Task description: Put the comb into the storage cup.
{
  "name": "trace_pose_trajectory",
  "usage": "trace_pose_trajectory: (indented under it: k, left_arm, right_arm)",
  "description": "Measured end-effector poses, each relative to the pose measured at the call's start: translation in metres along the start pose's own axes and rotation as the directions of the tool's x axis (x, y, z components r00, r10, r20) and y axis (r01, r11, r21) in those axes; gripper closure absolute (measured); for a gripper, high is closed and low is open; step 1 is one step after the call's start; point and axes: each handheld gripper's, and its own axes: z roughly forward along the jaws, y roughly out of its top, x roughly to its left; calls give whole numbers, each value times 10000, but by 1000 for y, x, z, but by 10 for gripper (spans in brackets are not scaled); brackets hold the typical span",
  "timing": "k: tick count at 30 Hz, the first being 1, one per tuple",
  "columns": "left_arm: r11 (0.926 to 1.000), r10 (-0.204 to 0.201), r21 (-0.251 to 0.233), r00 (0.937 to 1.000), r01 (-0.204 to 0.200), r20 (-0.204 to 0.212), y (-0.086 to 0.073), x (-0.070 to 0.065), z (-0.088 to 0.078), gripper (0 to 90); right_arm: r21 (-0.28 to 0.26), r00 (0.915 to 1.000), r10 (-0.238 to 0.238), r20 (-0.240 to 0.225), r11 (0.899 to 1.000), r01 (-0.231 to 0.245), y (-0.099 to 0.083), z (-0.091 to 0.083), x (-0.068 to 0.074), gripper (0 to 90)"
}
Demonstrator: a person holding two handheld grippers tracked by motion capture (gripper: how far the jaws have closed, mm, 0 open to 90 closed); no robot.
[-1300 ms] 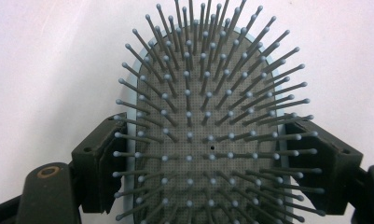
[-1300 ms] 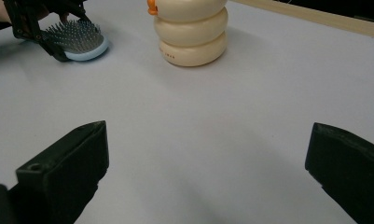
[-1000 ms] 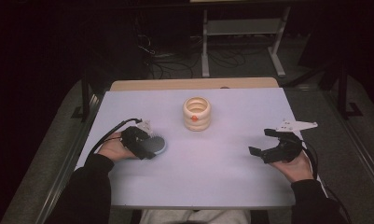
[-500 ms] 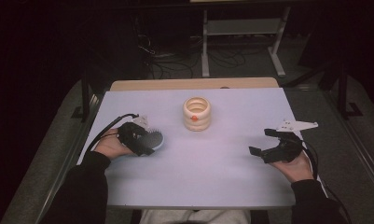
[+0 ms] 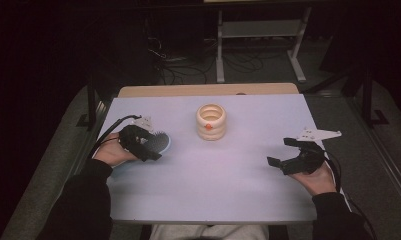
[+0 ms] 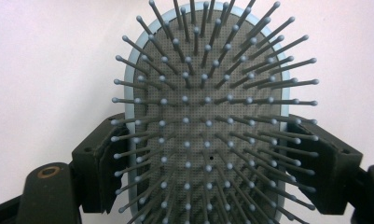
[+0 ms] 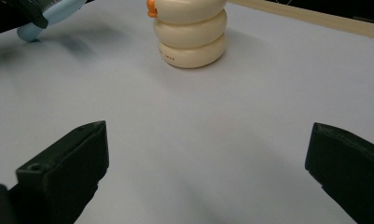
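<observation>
Holder (image 5: pixel 211 121) stands well apart from clamped hairbrush (image 6: pixel 208 116).

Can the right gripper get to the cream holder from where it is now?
Probably yes. The right gripper has its jaws wide open with nothing between them, and bare table lies between it and the holder. The left gripper grips the brush off to the side.

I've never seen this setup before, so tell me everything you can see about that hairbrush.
The hairbrush has an oval, pale blue frame, plastic by the look, around a grey perforated pad set with grey ball-tipped bristles. The left gripper clamps it, a black jaw pressing each long edge, at the left of the table. Its bristles face the gripper's camera.
</observation>
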Motion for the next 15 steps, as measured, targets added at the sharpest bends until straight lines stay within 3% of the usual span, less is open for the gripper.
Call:
trace_pose_trajectory:
  k: [10, 15]
  left_arm:
    - [9987, 72, -494, 9997, -83, -225, 9, 1, -16, 203]
    - [9985, 181, -513, 9994, -197, -310, 14, 1, -22, 203]
  right_arm:
    - [-10, 10000, 3, -14, 10000, -3, 0, 0, 0, 0]
    - [1, 10000, -6, -17, 10000, 6, 0, 0, 0, 0]
